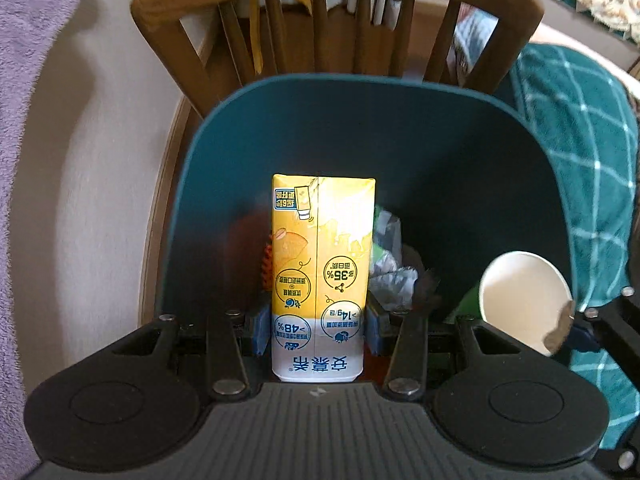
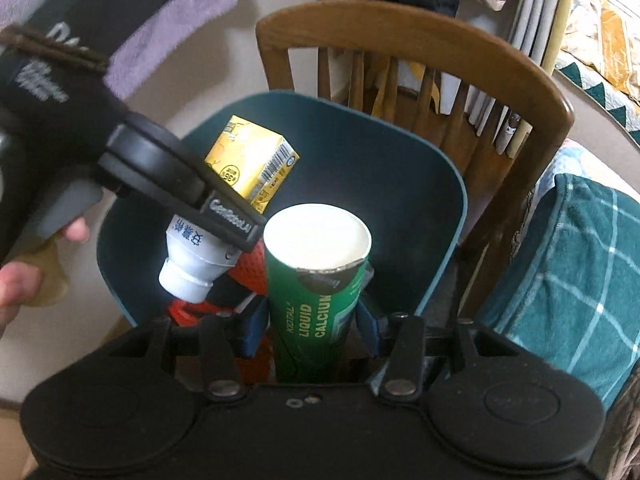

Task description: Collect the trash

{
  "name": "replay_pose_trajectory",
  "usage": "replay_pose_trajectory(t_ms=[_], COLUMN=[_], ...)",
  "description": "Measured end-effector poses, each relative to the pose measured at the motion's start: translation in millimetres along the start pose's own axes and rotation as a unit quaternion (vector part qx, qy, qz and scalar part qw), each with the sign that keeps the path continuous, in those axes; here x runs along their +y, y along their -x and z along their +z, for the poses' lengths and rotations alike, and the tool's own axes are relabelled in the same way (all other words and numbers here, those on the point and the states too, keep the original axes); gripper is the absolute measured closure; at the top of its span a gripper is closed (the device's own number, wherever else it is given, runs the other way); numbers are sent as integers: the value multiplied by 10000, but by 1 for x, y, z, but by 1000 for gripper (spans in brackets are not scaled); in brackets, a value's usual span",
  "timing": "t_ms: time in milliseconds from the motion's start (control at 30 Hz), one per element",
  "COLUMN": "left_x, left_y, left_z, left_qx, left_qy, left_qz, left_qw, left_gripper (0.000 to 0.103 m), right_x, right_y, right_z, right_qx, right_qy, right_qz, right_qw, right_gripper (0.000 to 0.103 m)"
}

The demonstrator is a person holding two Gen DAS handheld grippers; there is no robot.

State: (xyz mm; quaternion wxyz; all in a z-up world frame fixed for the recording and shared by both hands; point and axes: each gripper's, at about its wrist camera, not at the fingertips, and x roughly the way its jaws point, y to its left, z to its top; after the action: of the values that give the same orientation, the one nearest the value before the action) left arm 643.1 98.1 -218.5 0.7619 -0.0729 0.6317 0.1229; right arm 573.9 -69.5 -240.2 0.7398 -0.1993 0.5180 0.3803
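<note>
L gripper (image 1: 318,332) fingers pinching yellow/white carton (image 1: 320,276) by its sides, long axis along fingers, capped end back toward the camera, flat end over teal bin (image 1: 400,128). R gripper (image 2: 308,332) fingers pinching green tube (image 2: 312,300), open white mouth forward, torn foil on rim, over same bin w/ trash inside. Wooden chair (image 2: 400,32) behind.

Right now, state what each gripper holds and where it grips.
Left gripper: yellow drink carton, pinched near its capped end. Right gripper: green tube, gripped across its lower body.
</note>
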Motion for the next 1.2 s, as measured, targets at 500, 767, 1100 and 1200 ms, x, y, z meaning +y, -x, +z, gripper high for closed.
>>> replay_pose_trajectory(t_ms=[500, 767, 1100, 1200], left_x=[0, 5, 28, 36], left_y=[1, 38, 96, 113], left_z=[-11, -29, -71, -88], left_qx=[114, -282, -955, -1152], left_qy=[27, -90, -201, -235], left_qz=[-223, -295, -419, -510], left_qw=[9997, 9991, 9943, 9917], left_gripper=[41, 41, 41, 41], right_x=[12, 14, 27, 35], right_y=[12, 38, 81, 94], right_z=[-14, -19, -30, -36], right_qx=[25, -207, -681, -815], right_qy=[296, -38, -496, -659], right_qz=[44, 101, -109, -172], right_qw=[9995, 9997, 9964, 9943], right_gripper=[44, 42, 41, 40])
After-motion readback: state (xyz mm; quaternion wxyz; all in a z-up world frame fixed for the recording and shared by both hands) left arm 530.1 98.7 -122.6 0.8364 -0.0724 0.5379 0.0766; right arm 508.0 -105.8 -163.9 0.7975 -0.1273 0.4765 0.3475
